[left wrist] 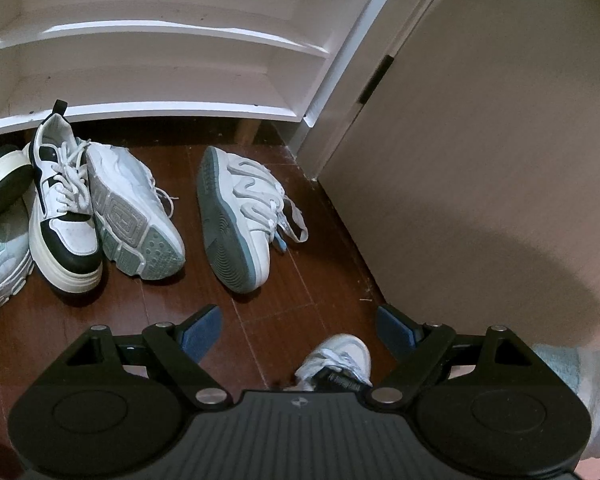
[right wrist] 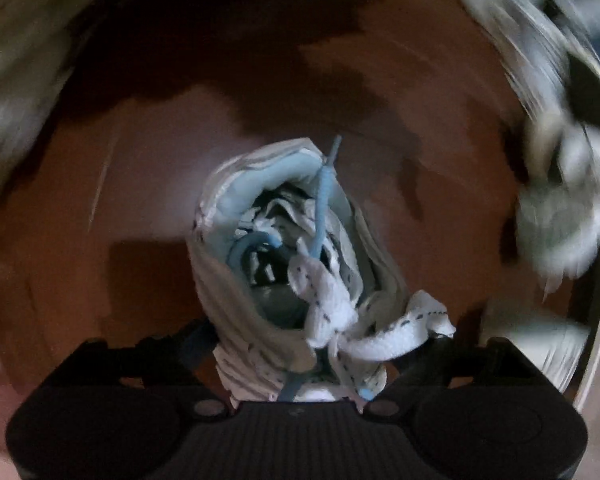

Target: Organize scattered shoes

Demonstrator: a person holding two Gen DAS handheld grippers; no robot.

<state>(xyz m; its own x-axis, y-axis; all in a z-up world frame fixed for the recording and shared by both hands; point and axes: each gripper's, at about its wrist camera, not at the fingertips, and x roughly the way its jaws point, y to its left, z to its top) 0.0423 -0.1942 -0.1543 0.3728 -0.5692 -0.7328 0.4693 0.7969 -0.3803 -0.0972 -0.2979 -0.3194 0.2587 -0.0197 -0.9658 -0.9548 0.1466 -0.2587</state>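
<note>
The floor (left wrist: 284,320) is dark reddish-brown wood, and the shelves (left wrist: 160,40) at twelve o'clock are white. At nine o'clock a white sneaker (left wrist: 64,216) carries black panels beside a white shoe (left wrist: 136,216) with a grey-blue sole. The left gripper (left wrist: 300,332) is black with blue pads; the held shoe (right wrist: 276,240) is white and pale blue, with a light-blue lace.

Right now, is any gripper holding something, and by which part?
The right gripper holds a white and light blue sneaker, apparently near its laced tongue end; the exact contact is hidden. The left gripper is open and holds nothing.
</note>
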